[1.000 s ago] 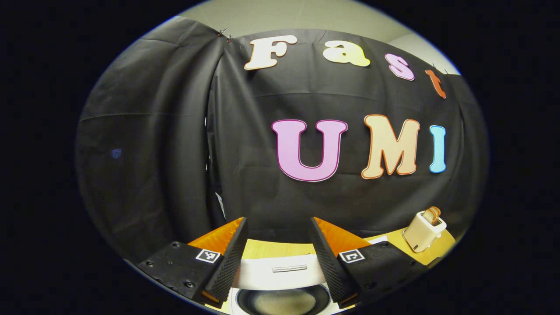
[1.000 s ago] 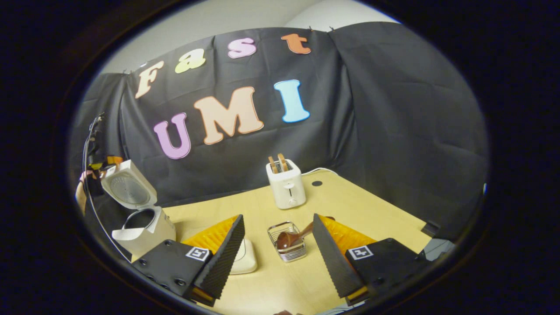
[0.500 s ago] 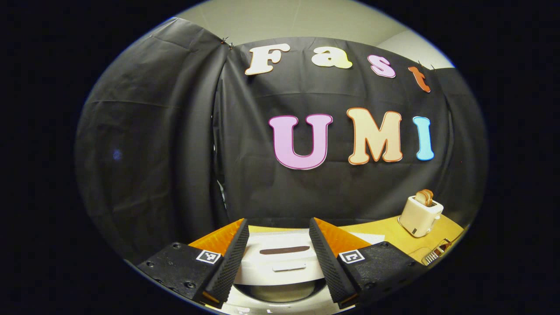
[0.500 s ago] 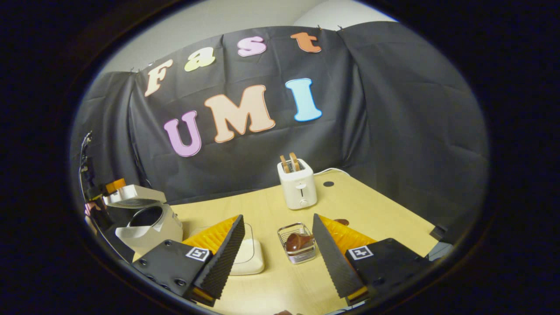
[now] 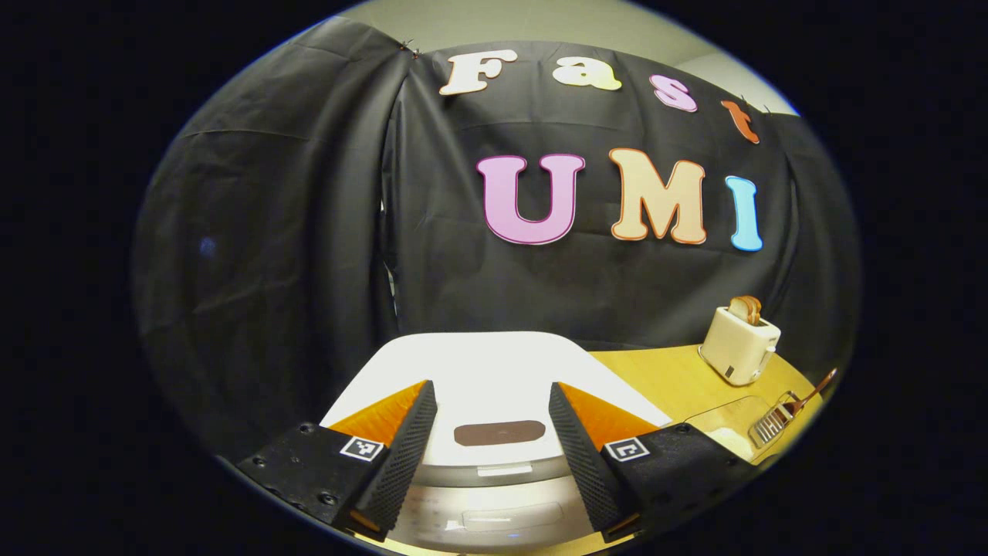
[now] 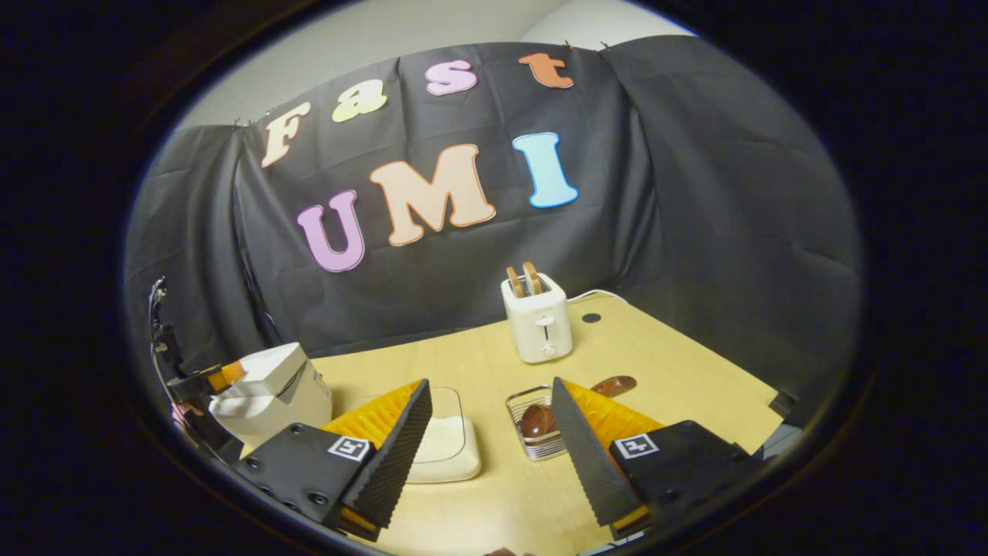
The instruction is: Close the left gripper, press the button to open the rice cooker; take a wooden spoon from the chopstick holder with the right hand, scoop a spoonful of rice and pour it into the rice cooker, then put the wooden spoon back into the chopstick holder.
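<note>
The white rice cooker (image 5: 486, 363) stands right below my left gripper (image 5: 491, 386) with its lid down; a dark oval patch and the front button (image 5: 502, 516) show between the open fingers, which hold nothing. In the right gripper view the shut cooker (image 6: 270, 390) sits at the far left, with the left gripper (image 6: 204, 378) at its lid. The wooden spoon (image 6: 538, 421) lies in the wire chopstick holder (image 6: 525, 444), handle end pointing right. A shallow dish of rice (image 6: 451, 452) sits beside it. My right gripper (image 6: 490, 382) hovers open above the table, holding nothing.
A white toaster (image 6: 538, 320) with two slices of bread stands at the back of the wooden table (image 6: 679, 371); it also shows as the toaster (image 5: 739, 344) in the left gripper view. The black cloth wall closes off the back and sides.
The rice cooker lid went from standing open to shut, with the left gripper coming down along with it. The right gripper drew away slightly from the chopstick holder, staying open.
</note>
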